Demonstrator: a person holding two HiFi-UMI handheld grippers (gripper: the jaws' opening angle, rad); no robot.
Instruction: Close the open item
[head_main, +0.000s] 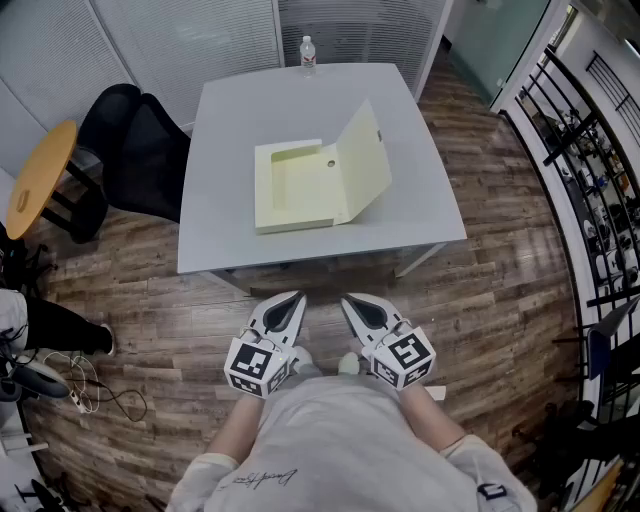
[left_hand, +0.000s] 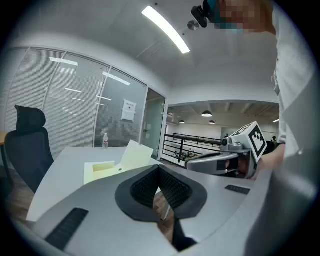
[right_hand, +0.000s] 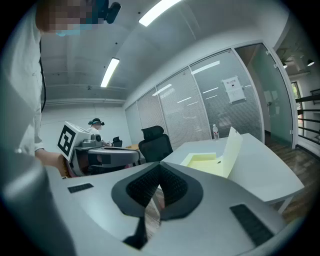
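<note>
Held low against the person's body, the left tongs (head_main: 293, 298) and right tongs (head_main: 352, 300) each have their jaws pressed together on nothing. They stop short of the desk (head_main: 230, 120), which looks like a ready pose with the closing not yet begun. Mid-desk lies the pale yellow box file (head_main: 300, 190), its lid (head_main: 362, 160) propped half-up along the right side, so swinging it leftward should shut it. A water bottle (head_main: 308, 52) stands at the far edge, well apart.

Table (head_main: 420, 200): bare at 3, 6 and 9 o'clock of the open folder (head_main: 295, 190). Raised lid (head_main: 362, 160): tilted, walling the folder's 3 o'clock side. Bottle (head_main: 308, 52): far edge, 12 o'clock. Office chair (head_main: 135, 150): beside table at 9 o'clock. Near edge: open floor (head_main: 480, 290).
</note>
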